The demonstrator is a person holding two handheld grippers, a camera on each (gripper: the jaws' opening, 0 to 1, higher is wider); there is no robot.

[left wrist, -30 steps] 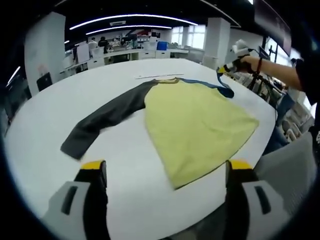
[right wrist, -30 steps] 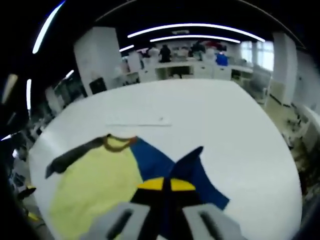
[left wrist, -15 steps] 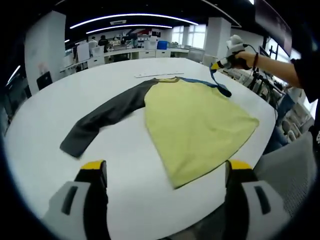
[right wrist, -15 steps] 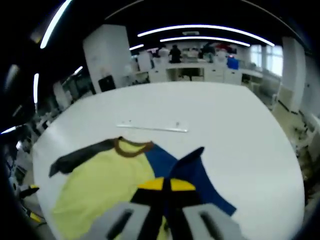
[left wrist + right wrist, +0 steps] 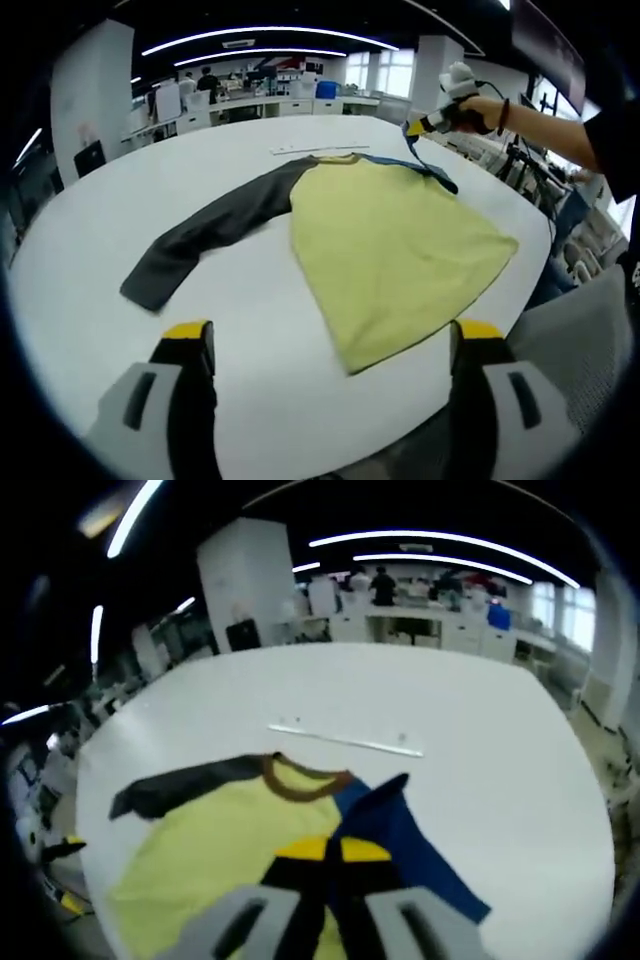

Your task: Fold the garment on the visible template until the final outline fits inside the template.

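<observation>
Folding has barely begun. The garment (image 5: 385,240) lies spread on the white table (image 5: 250,330), gray sleeve (image 5: 200,235) outstretched at left. The left gripper (image 5: 330,345) hangs over the table with jaws apart, empty; the right gripper (image 5: 330,852) pinches the blue sleeve (image 5: 395,825), lifting it. A thin strip (image 5: 345,741) lies beyond the collar; nothing blocks the fold.

Yellow garment (image 5: 390,250) with grey sleeve (image 5: 215,230), blue sleeve (image 5: 400,845), white table (image 5: 250,330)

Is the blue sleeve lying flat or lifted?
Lifted: the right claw is shut on the blue sleeve, raising it over the yellow shirt body.
</observation>
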